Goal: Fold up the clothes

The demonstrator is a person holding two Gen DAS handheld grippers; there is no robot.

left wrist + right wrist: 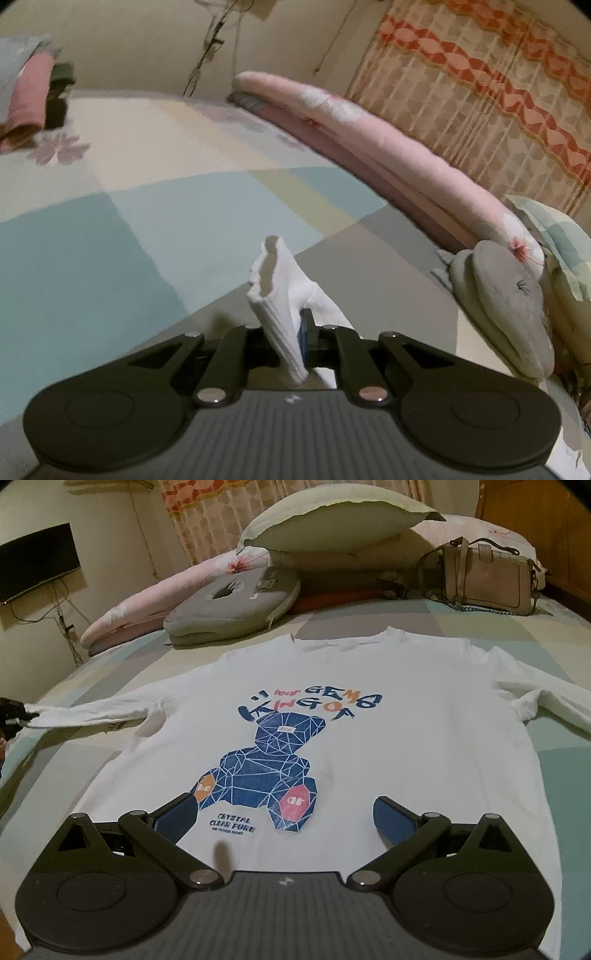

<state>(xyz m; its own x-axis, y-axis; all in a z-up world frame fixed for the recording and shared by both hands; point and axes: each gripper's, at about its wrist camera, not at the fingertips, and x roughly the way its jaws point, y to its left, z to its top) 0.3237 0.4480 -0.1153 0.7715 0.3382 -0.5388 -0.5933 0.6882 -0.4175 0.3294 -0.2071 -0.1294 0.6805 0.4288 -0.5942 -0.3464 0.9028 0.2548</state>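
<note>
So, left gripper (299, 332): clamped on white sleeve cuff (277, 295), lower centre
right gripper (284, 812): jaws wide, nothing between
handbag (484, 576): upper right, contents hidden

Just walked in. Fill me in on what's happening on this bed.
A person with a gripper in each hand is folding a white long-sleeved shirt spread face up on the bed. The left gripper is shut on the sleeve cuff, with the cuff standing up from its jaws. The right gripper hovers open over the shirt's bottom edge, holding nothing. No fold is made yet.
</note>
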